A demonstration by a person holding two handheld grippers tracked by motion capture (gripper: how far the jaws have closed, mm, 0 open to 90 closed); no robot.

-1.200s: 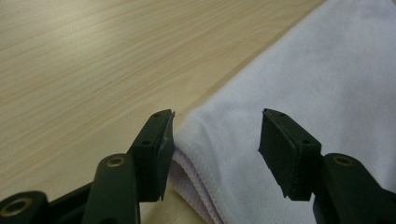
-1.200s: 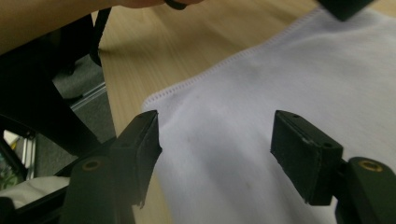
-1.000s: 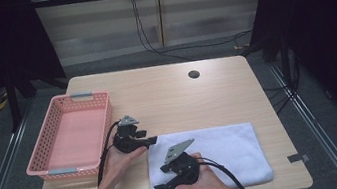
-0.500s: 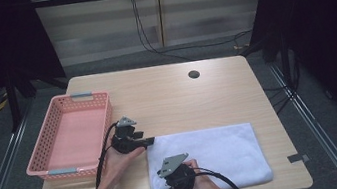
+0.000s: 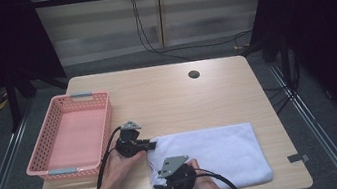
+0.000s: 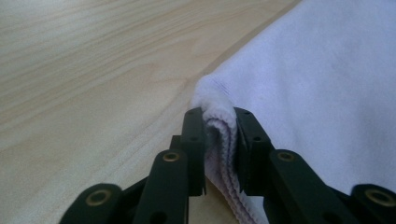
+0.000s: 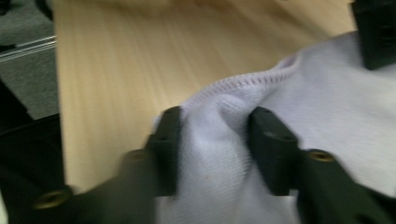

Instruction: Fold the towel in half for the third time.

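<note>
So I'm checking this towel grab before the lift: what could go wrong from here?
1. The left hand-held gripper pinches several layers at the white towel's corner; its jaws have just been closing. A shallow bite may slip out once it lifts.
2. The right hand-held gripper, whose jaws have also just been closing, has a loose bunch of cloth between them near the hem, so it might catch one layer alone and unfold the towel.
3. The pink basket sits close beside the left hand; a swing could knock it.

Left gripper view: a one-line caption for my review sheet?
Left gripper fingers pinch the folded edge of the white towel on the wooden table.
</note>
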